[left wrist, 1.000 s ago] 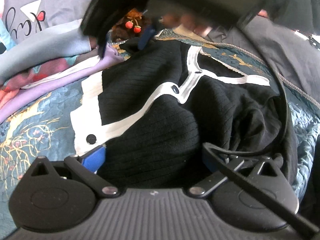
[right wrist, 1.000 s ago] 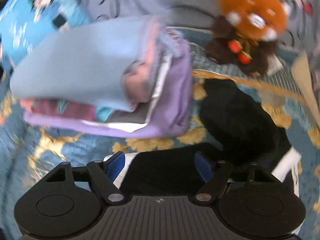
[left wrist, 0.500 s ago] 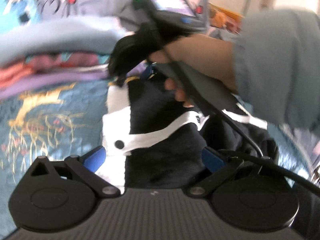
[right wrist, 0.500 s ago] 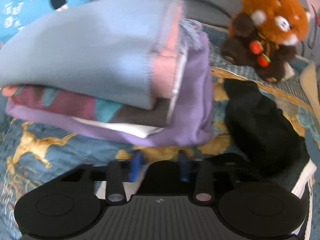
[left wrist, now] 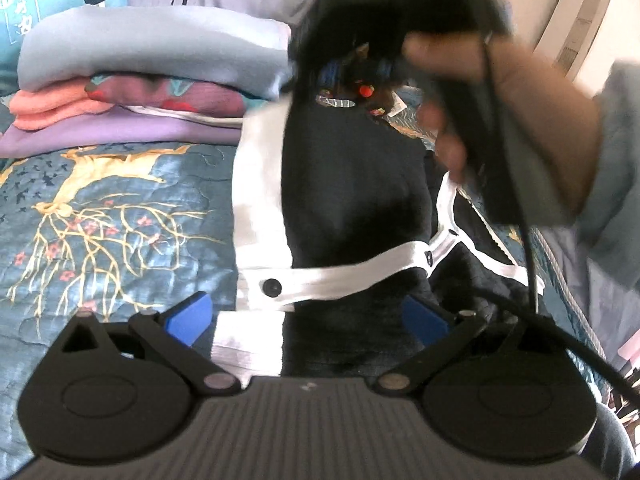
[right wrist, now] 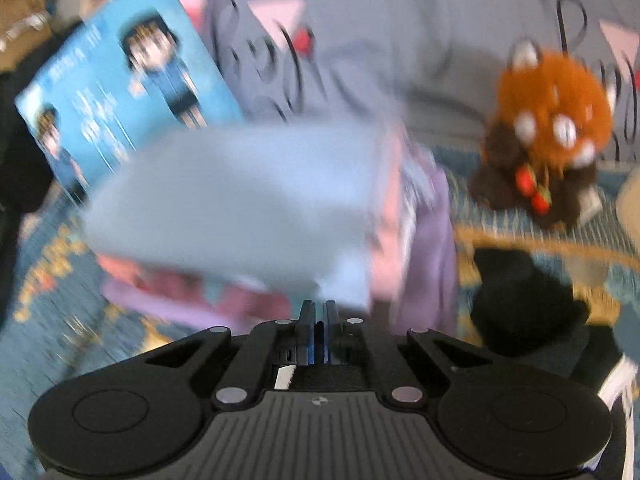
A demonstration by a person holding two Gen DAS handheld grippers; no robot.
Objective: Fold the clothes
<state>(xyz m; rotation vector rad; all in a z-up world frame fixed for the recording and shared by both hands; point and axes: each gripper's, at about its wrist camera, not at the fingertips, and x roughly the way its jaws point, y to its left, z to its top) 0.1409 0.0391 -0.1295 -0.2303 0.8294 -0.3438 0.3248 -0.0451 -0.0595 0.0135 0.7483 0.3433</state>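
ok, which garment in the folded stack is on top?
The light blue one. It caps the stack, above the coral and maroon patterned layers, with the lavender one at the bottom.

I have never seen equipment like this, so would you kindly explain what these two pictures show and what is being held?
There is no robot here: a person holds a two-finger gripper in each hand, and each gripper carries a fisheye camera that looks out along its fingers.

The left camera view shows the left gripper open above a black cardigan with white trim on a patterned bedspread. A stack of folded clothes lies behind. The right gripper, held in the person's right hand, lifts the cardigan's far edge.

The right camera view is blurred. Its fingers are pressed together, apparently on dark fabric, and it shows the same stack and a plush red panda.
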